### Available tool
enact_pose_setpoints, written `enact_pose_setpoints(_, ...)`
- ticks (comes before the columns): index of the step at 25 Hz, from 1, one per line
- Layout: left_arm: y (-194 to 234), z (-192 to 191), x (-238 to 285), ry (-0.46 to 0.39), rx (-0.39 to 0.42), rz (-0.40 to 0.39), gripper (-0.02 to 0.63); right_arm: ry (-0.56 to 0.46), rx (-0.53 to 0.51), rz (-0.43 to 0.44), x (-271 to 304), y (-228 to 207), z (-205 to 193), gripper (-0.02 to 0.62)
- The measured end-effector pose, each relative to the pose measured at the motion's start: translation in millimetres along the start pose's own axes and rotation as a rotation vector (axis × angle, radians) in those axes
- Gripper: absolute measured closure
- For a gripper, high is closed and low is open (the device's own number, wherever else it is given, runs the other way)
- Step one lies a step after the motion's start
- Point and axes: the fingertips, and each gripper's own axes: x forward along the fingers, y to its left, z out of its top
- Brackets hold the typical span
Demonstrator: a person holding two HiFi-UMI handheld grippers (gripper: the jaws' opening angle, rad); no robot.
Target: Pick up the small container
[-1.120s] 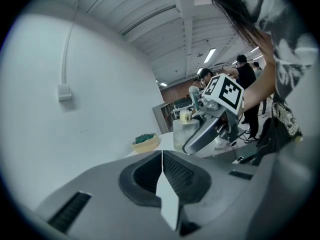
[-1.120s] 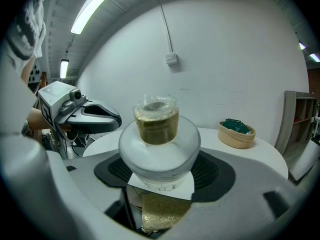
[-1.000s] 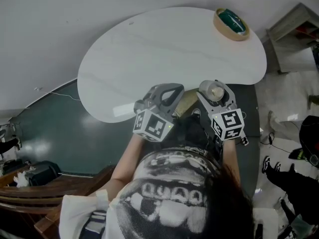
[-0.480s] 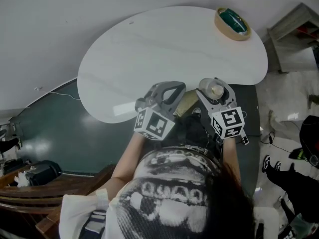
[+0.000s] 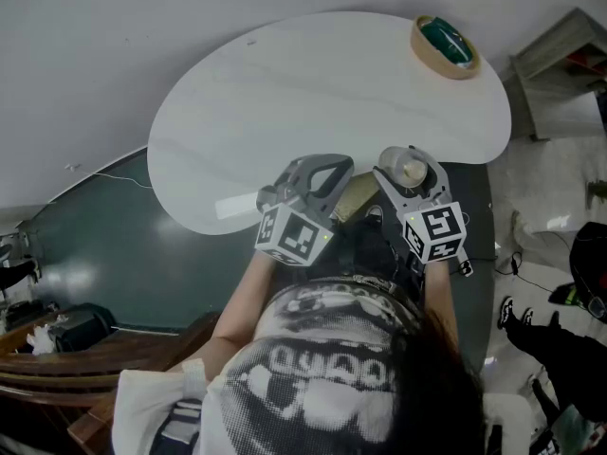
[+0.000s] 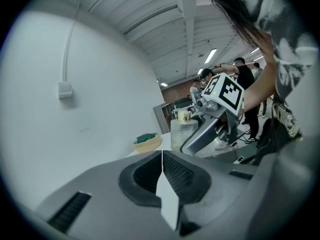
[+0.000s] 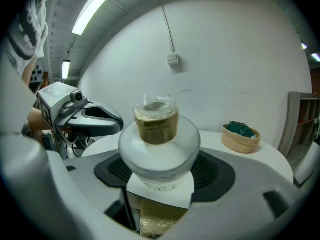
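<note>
The small container is a frosted white jar with a clear, amber-filled neck. My right gripper is shut on it and holds it upright over the table's near edge. In the right gripper view the jar fills the space between the jaws, with a white label and a gold patch below it. My left gripper hangs just left of it, shut with nothing in it; its jaws meet in a closed seam. From the left gripper view the jar shows in the other gripper's grasp.
A white rounded table lies ahead. A woven basket with something green in it stands at the table's far right. Dark green floor is to the left, a grey shelf unit to the right. People stand in the background of the left gripper view.
</note>
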Motion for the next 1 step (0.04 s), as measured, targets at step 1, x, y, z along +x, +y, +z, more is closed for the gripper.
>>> enact_pose_setpoints(1, 0.2, -0.2, -0.4, 0.001, 0.001, 0.0, 0.6, 0.0, 0.0, 0.0, 0.2, 0.4, 0.1, 0.27)
